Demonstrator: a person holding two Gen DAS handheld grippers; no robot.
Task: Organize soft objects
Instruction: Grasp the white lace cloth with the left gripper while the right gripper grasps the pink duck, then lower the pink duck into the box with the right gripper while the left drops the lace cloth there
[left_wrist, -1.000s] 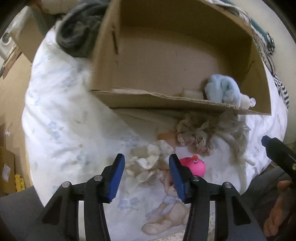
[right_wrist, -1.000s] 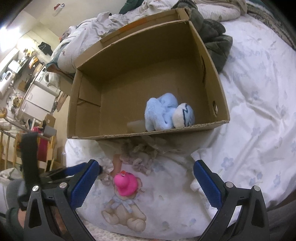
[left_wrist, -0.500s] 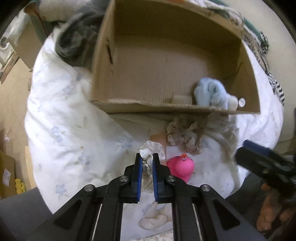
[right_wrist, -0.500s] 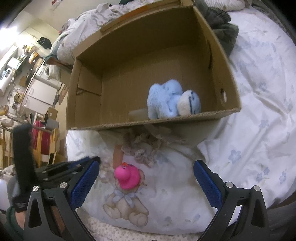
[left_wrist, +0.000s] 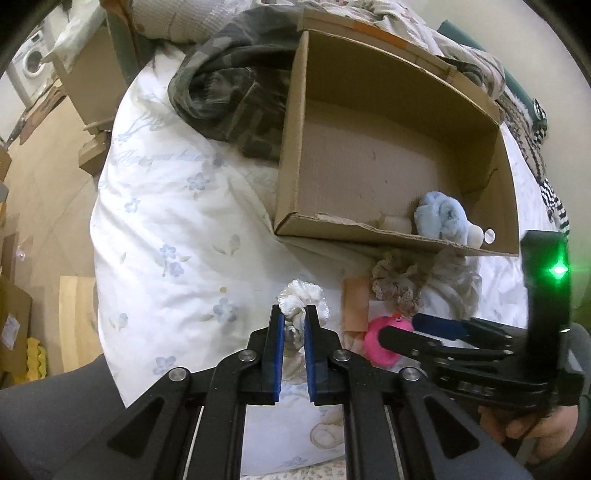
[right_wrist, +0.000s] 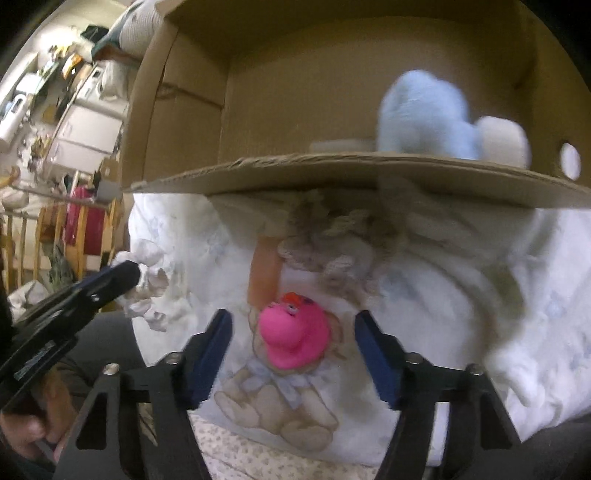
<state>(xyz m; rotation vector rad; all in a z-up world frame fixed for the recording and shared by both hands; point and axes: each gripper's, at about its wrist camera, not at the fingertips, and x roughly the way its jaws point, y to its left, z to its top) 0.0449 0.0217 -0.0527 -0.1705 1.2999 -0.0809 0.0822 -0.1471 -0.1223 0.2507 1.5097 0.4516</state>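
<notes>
My left gripper (left_wrist: 294, 314) is shut on a white frilly scrunchie (left_wrist: 301, 295) and holds it above the bed; the scrunchie also shows in the right wrist view (right_wrist: 147, 284). My right gripper (right_wrist: 293, 321) is open, its fingers on either side of a pink rubber duck (right_wrist: 293, 338) lying on the bedspread; the duck also shows in the left wrist view (left_wrist: 384, 332). A cardboard box (left_wrist: 388, 236) stands behind, with a light blue plush (left_wrist: 441, 218) inside. A beige lace scrunchie (left_wrist: 395, 280) lies before the box.
A dark camouflage garment (left_wrist: 229, 99) lies left of the box. The white flowered bedspread (left_wrist: 166, 221) drops off at the left to a wooden floor with cardboard boxes (left_wrist: 88, 85). Striped bedding (left_wrist: 550, 199) lies at the right.
My left gripper closed on the white scrunchie and lifted it. My right gripper moved down and forward around the pink duck and narrowed its opening.
</notes>
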